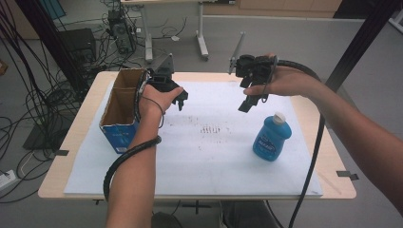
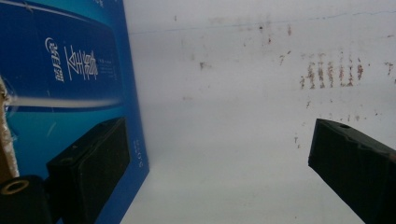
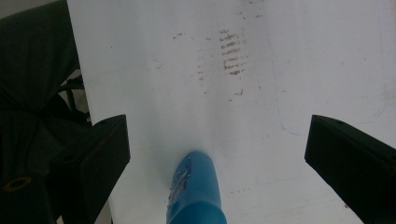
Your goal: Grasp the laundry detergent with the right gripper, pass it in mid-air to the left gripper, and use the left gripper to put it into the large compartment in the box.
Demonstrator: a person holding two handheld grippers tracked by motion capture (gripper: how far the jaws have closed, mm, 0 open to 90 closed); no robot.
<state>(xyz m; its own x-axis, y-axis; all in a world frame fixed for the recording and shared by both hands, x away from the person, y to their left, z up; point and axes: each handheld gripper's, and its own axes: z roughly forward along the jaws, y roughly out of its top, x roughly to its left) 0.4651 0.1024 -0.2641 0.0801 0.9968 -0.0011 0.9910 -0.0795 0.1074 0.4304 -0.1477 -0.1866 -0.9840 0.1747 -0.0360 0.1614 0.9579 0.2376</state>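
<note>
We see a table (image 1: 85, 118) covered by a white sheet (image 1: 209, 156) marked with faint reddish-brown smudges near its middle. At about nine o'clock on the sheet stands a cardboard box (image 1: 121, 111), blue on the outside and plain brown inside, its top open toward us; what we can see of its inside holds nothing, though the bottom is in shadow. At about four o'clock stands a blue bottle (image 1: 271, 137) with a white cap, upright and shut, well apart from the box.

Our left gripper (image 1: 179, 97) hovers just beside the box, at its three o'clock side, above the sheet. In the left gripper view its two fingers (image 2: 88, 163) stand wide apart with only bare sheet between them, and the blue printed wall of the box (image 2: 70, 70) rises at nine o'clock.

Our right gripper (image 1: 249, 102) hangs above the sheet at roughly one o'clock, up and to eleven o'clock of the bottle. In the right gripper view its fingers (image 3: 100, 154) are spread wide and hold nothing; the bottle (image 3: 196, 191) shows at six o'clock, between them but farther off and untouched.
</note>
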